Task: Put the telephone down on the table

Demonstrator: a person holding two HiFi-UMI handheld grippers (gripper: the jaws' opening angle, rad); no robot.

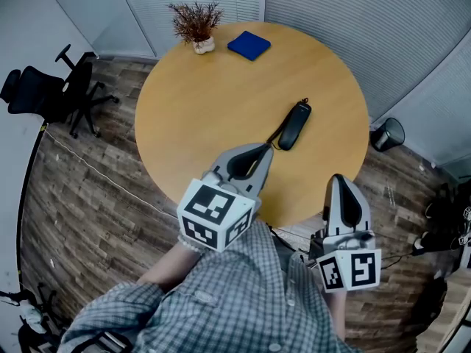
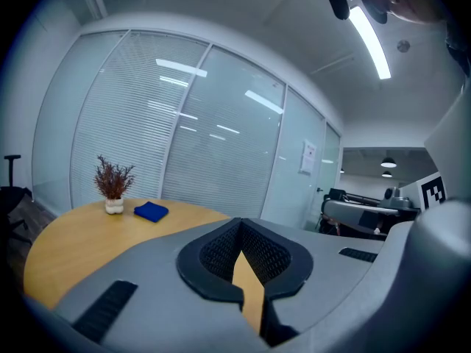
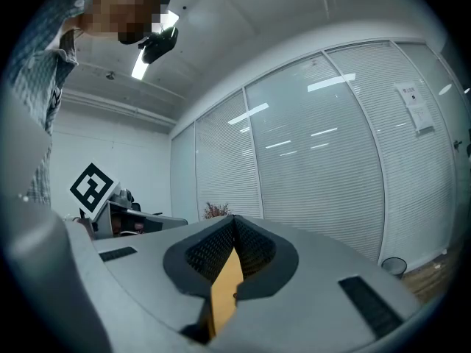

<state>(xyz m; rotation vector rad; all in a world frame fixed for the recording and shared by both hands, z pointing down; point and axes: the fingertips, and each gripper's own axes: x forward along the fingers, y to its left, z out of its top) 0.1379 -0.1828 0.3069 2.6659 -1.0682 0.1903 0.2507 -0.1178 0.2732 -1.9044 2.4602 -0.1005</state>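
Observation:
The black telephone handset [image 1: 295, 123] lies flat on the round wooden table [image 1: 199, 116], right of centre, with nothing holding it. A thin dark cord leads from its near end towards my left gripper [image 1: 263, 151]. That gripper hovers over the table's near edge just short of the handset, jaws shut and empty; the left gripper view shows the same left gripper [image 2: 239, 226] with only table top behind it. My right gripper [image 1: 338, 180] is at the table's near right rim, apart from the handset. In the right gripper view the right gripper [image 3: 232, 220] is shut with nothing in it.
A small dried plant in a white pot [image 1: 196, 25] and a flat blue item [image 1: 249, 45] sit at the table's far side. An office chair [image 1: 53, 90] stands to the left on the wood floor and a black bin [image 1: 388, 133] to the right. Glass walls with blinds enclose the room.

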